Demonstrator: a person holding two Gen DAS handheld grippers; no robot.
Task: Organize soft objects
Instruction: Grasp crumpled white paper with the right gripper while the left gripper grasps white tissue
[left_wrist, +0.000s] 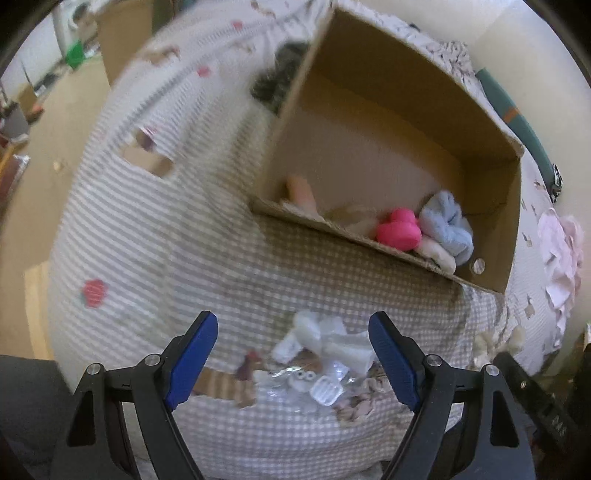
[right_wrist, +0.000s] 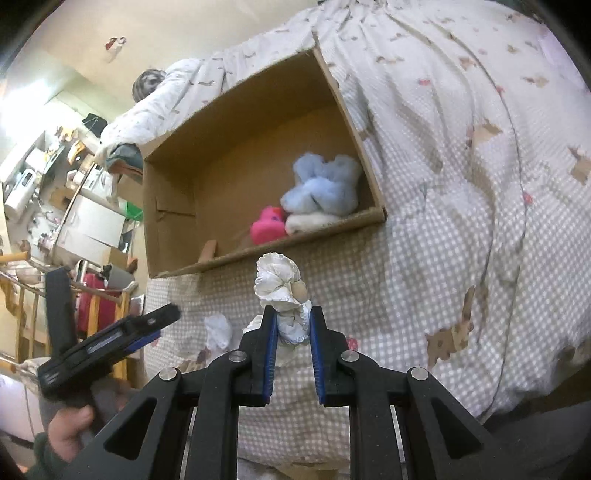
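Observation:
An open cardboard box lies on the bed. Inside it are a light blue plush, a pink plush and a white soft item. My left gripper is open above a small pile of white soft items and clear packaging on the checked bedding. My right gripper is shut on a white soft toy with frilled cloth, held above the bedding in front of the box. The left gripper also shows in the right wrist view, held by a hand.
The checked and printed bedding covers the bed. A pink crumpled cloth lies right of the box. A dark grey item lies behind the box. Shelves and furniture stand beyond the bed.

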